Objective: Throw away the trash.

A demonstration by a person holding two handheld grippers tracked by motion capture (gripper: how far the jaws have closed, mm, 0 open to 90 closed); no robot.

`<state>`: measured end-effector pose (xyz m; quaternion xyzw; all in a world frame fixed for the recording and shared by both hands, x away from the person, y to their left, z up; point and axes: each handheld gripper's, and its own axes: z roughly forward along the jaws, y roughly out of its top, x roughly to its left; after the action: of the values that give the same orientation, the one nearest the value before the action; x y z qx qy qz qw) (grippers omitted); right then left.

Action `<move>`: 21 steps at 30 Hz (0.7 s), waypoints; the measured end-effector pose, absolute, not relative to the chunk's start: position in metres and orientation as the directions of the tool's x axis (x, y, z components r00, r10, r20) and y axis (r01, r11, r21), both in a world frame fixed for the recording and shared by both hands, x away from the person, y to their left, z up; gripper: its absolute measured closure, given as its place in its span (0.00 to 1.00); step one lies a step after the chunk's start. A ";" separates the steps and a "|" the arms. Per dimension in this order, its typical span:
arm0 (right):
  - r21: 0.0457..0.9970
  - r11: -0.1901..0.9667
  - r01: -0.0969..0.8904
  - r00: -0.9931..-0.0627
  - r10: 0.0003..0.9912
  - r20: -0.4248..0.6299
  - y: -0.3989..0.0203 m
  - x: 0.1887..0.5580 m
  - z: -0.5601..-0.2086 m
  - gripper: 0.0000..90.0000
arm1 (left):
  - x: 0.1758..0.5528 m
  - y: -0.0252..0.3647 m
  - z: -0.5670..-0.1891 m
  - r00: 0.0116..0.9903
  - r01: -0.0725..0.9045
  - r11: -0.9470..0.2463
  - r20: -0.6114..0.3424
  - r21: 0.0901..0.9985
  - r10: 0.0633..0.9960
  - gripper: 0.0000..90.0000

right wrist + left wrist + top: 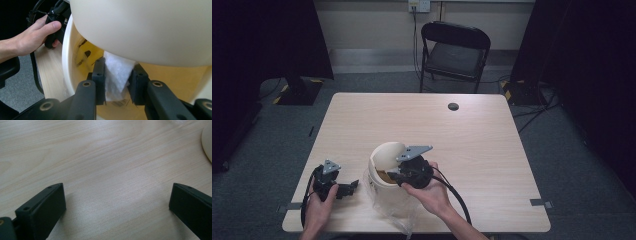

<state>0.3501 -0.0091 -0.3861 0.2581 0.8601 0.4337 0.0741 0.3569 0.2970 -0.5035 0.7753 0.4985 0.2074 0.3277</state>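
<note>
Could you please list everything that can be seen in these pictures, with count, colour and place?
bin: one, cream, near edge of the table, between the two hands.
bin lid: one, cream, domed, on top of the bin, opening toward the right tool.
white wad: one, white, at the bin's opening, between the right tool's jaws.
table: one, light wood, centre.
cable hole: one, dark, far right part of the table.
chair: one, black, behind the table.
wall socket: one, white, on the far wall.
left tool: one, black, on the table left of the bin, jaws wide apart.
right tool: one, black, at the bin's opening, jaws on the white wad.
</note>
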 end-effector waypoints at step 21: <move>0.827 0.432 0.361 -0.844 0.529 0.092 -0.022 0.342 -0.378 0.58 | 0.357 0.297 -0.504 0.414 0.638 -0.282 -0.010 0.717 0.910 0.00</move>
<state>0.3422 -0.0225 -0.3781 0.2646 0.8412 0.4628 0.0909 0.3568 0.2965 -0.5037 0.7733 0.5004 0.2068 0.3298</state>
